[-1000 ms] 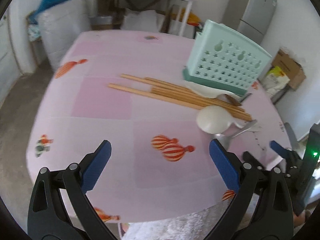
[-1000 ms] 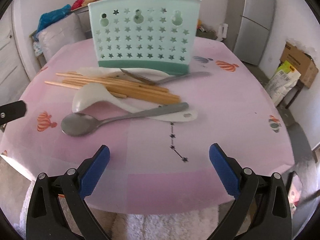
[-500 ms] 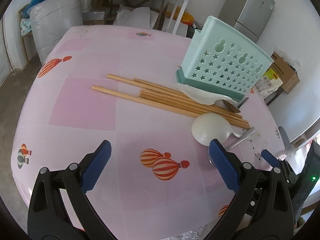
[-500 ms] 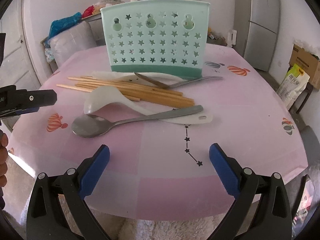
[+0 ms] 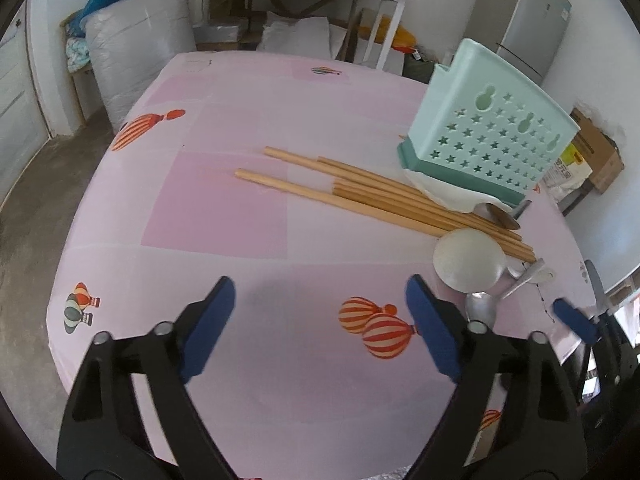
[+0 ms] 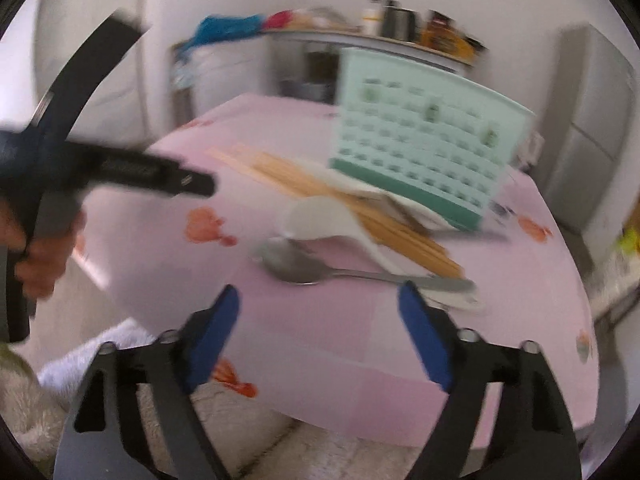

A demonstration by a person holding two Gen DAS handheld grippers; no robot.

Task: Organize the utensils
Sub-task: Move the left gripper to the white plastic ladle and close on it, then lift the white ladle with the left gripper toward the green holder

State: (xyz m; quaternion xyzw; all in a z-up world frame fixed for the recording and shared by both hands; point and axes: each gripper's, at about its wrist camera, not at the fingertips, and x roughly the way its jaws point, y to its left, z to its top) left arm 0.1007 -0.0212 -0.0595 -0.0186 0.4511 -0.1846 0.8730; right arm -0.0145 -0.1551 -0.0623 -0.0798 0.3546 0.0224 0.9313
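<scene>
Both of my grippers have just narrowed a little, and nothing lies between the jaws of either. My left gripper [image 5: 318, 322], at lower centre of its view, stands released above bare pink cloth on the counter [image 5: 216, 196], with a striped balloon print just right of its middle. My right gripper [image 6: 318, 326], likewise released, sits at lower centre of a blurred view that has tilted since a moment ago, so the scene now leans to the right; I judge this to be an approach, with no utensil yet taken up. The utensils lie in one loose heap at centre right of the left view: a fan of chopsticks [image 5: 360, 196], a white ladle [image 5: 470, 260] lying over their near ends, and a steel spoon [image 6: 304, 266] just in front of my right gripper, its handle crossing the ladle's. The mint holder [image 5: 492, 144] stands upright just behind the heap, at upper right, and nothing can be seen inside it. Overlap is the main obstacle: lifting one piece may drag its neighbours. My left device and hand [image 6: 40, 248] fill the left edge of the right view. A grey cabinet [image 5: 524, 12] stands at upper right.
</scene>
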